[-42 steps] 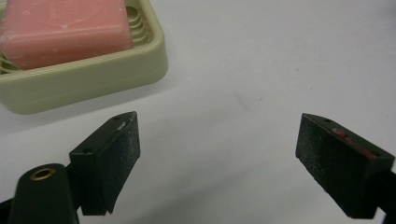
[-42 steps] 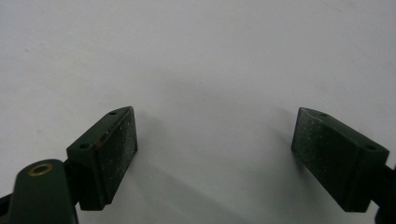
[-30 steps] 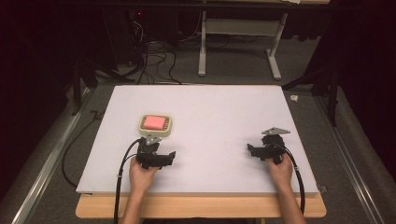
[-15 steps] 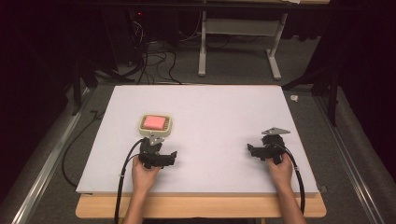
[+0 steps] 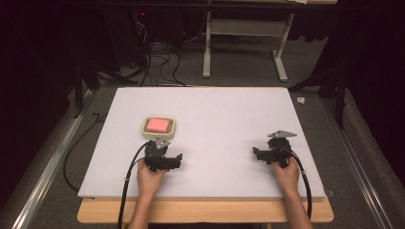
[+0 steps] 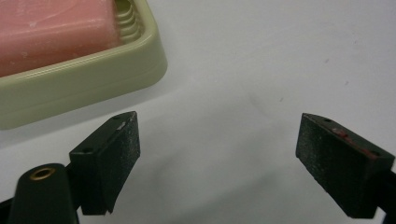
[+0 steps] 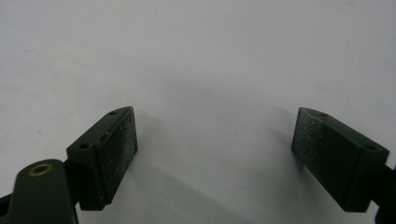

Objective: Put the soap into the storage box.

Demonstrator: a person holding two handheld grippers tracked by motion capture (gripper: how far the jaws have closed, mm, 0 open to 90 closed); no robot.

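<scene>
White board point(image 5: 224, 119) is laid on one table point(image 5: 205, 212). One dish point(image 5: 158, 127) holding one pink soap point(image 5: 158, 125) is placed just ahead of the left gripper point(image 6: 217, 140); the right gripper point(image 7: 215, 140) is held well apart. Both are spread wide, nothing grasped.

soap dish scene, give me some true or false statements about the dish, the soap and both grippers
1. The pink bar of soap lies inside the pale green plastic soap dish. True.
2. The left gripper is shut on the dish. False: its jaws stand wide apart over bare white tabletop, with the dish ahead and off to one side.
3. The right gripper is open with nothing between its jaws. True.
4. The dish sits nearer the right gripper than the left. False: it sits just ahead of the left gripper.
5. The soap is blue. False: it is pink.
</scene>
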